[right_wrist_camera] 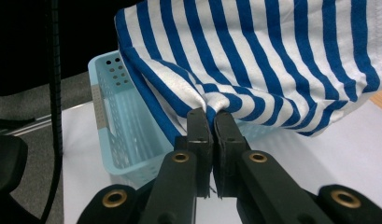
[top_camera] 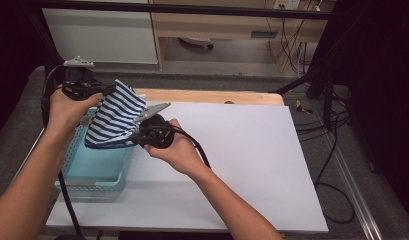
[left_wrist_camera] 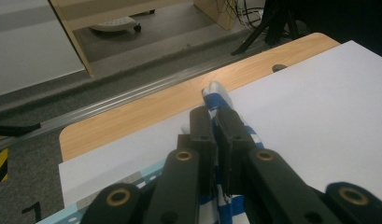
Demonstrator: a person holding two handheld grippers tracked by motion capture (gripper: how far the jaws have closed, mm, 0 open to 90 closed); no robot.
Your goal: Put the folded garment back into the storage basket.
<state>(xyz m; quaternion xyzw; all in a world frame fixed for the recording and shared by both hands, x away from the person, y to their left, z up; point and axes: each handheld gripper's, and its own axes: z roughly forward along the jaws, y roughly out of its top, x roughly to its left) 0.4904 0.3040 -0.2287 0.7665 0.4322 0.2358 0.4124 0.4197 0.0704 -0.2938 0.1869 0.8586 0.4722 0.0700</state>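
- Left gripper (top_camera: pixel 104 89) is up at the ten o'clock corner of the scene, jaws clamped tight on the striped cloth (top_camera: pixel 114 116) — in its own view the black jaws pinch a blue-and-white fold (left_wrist_camera: pixel 217 100) that pokes out just past their tips.
- Right gripper (top_camera: pixel 137 136) sits toward the four o'clock side of the cloth, jaws likewise pressed together on it; in its own view the fabric (right_wrist_camera: pixel 272 60) bunches right at the tips and fans out above them.
- Striped cloth hangs between the two grippers, lifted clear above the blue basket (top_camera: pixel 94 167), its lower edge over the basket's far end — whether it brushes the rim I cannot tell.
- Blue basket rests at the nine o'clock edge of the white sheet (top_camera: pixel 242 160), partly overhanging it; from the right gripper view its perforated wall (right_wrist_camera: pixel 128 126) stands just behind the jaws, under the draped cloth.
- White sheet covers most of the tabletop (top_camera: pixel 212 96), with a strip of bare wood showing at twelve o'clock.
- Both of the person's hands grasp the gripper bodies, forearms coming in from six o'clock, a black cable (top_camera: pixel 199 150) trailing off the right one.
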